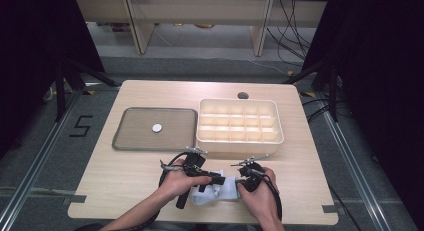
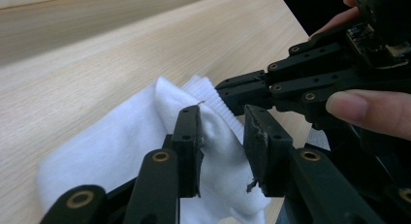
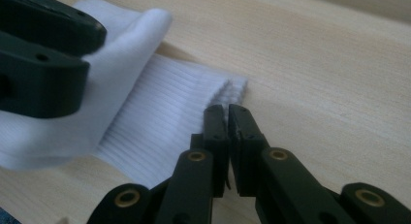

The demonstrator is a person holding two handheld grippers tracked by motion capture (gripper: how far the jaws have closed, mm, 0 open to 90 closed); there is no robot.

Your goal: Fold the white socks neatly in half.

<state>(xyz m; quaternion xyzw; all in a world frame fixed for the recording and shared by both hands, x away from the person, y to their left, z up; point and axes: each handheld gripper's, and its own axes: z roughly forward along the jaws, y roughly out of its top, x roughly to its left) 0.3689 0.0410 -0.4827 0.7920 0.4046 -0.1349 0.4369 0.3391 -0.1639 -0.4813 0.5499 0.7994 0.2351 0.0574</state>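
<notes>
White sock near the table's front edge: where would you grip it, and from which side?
Probably the ribbed cuff of the white sock: it lies flat with its layered edge exposed toward the right gripper, so come in low from that side. The left gripper straddles a raised fold mid-sock, pads apart.

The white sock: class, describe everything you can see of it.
The sock is white knit cloth with a ribbed cuff. It lies crumpled and partly folded on the wooden table near its front edge, between the two hands. A fold of it rises between the left gripper fingers. The right gripper, nearly shut, pinches the cuff's edge.
</notes>
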